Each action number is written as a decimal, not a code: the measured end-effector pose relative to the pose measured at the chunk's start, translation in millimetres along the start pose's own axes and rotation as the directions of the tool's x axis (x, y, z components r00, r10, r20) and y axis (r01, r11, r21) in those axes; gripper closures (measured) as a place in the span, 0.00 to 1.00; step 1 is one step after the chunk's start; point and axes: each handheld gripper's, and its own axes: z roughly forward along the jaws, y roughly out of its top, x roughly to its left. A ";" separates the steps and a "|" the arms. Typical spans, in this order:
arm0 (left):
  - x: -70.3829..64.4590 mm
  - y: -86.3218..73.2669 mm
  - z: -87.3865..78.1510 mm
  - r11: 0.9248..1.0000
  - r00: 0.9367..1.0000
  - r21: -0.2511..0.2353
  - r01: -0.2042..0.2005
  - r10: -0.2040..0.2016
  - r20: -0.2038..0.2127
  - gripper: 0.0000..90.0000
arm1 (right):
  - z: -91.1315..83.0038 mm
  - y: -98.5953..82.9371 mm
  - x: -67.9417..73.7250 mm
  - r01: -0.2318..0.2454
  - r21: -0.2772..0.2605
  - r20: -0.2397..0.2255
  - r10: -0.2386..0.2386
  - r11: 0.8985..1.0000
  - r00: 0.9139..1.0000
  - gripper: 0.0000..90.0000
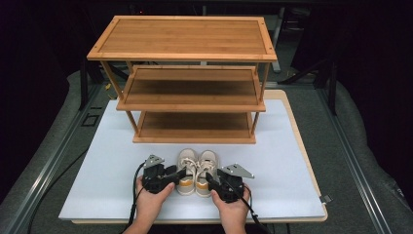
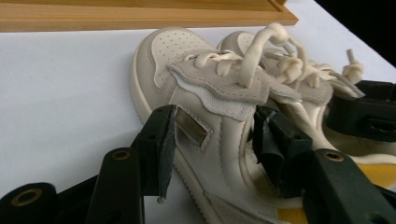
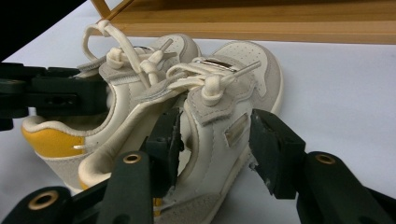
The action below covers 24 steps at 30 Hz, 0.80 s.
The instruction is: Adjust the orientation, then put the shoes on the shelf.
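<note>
Two small cream shoes with yellow heels stand side by side on the white mat point(image 1: 97, 165), toes toward the rack. The left shoe point(image 1: 186, 157) point(image 2: 177, 51) has my left gripper point(image 1: 181, 172) point(image 2: 215, 135) open astride its outer side wall, one jaw outside and one inside the opening. My right gripper point(image 1: 210, 177) point(image 3: 215, 135) stands open the same way over the right shoe point(image 1: 208, 157) point(image 3: 243, 60), with a small gap beside its outer jaw. Each gripper view also shows the other gripper, the right gripper point(image 2: 364, 112) and the left gripper point(image 3: 60, 95), at the neighbouring shoe.
A three-tier bamboo shoe rack point(image 1: 187, 39) stands at the far end of the mat, its shelves bare, the lowest shelf point(image 1: 195, 127) just beyond the shoes' toes. Cables trail from both grippers toward the table's near edge. Bare mat lies left and right of the shoes.
</note>
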 end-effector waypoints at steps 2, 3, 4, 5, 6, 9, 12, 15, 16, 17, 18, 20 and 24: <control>1.0 -0.6 0.1 1.000 1.000 -0.004 0.006 -0.006 0.008 0.54 | 1.9 -0.8 1.5 -0.020 -0.004 0.012 0.020 1.000 1.000 0.62; 1.5 -1.2 0.2 1.000 1.000 -0.010 0.008 -0.008 0.012 0.54 | 1.9 -0.7 2.4 -0.021 0.004 0.028 0.021 1.000 0.999 0.62; 2.1 -2.0 0.2 1.000 1.000 -0.012 0.011 -0.011 0.012 0.55 | 2.4 -1.0 2.7 -0.022 0.002 0.028 0.022 1.000 0.999 0.61; 2.3 -2.5 0.3 1.000 1.000 -0.017 0.015 -0.015 0.014 0.55 | 3.0 -1.2 2.7 -0.022 0.000 0.023 0.022 1.000 0.999 0.61; 2.1 -3.1 0.2 1.000 1.000 -0.020 0.020 -0.020 0.013 0.55 | 3.7 -1.4 2.7 -0.020 -0.001 0.024 0.020 1.000 0.999 0.61; 1.9 -4.5 0.4 0.999 1.000 -0.032 0.027 -0.027 0.009 0.55 | 4.7 -2.6 3.0 -0.028 -0.011 0.037 0.029 1.000 0.999 0.60; 2.1 -7.9 0.4 0.996 0.997 -0.048 0.073 -0.072 0.011 0.55 | 5.0 -4.5 1.9 -0.059 -0.024 0.032 0.060 0.998 0.998 0.61; 1.7 -8.4 0.2 0.995 0.996 -0.047 0.089 -0.089 0.011 0.56 | 5.1 -4.9 1.3 -0.069 -0.029 0.027 0.070 0.997 0.997 0.62; 1.7 -8.8 0.3 0.994 0.996 -0.050 0.094 -0.094 0.013 0.56 | 5.1 -5.1 1.0 -0.074 -0.029 0.026 0.074 0.997 0.997 0.62; 1.7 -8.8 0.3 0.994 0.996 -0.050 0.094 -0.094 0.013 0.56 | 5.1 -5.1 1.0 -0.074 -0.029 0.026 0.074 0.997 0.997 0.62; 2.0 -9.4 0.6 0.994 0.995 -0.058 0.095 -0.095 0.016 0.56 | 5.2 -5.0 1.3 -0.075 -0.029 0.028 0.076 0.997 0.997 0.63; 2.0 -11.1 0.3 0.993 0.995 -0.067 0.097 -0.097 0.008 0.60 | 5.7 -4.8 1.7 -0.077 -0.028 0.028 0.077 0.997 0.997 0.64; 1.4 -11.5 0.4 0.992 0.995 -0.072 0.100 -0.100 0.003 0.62 | 6.2 -3.3 1.8 -0.084 -0.018 0.028 0.084 0.996 0.996 0.65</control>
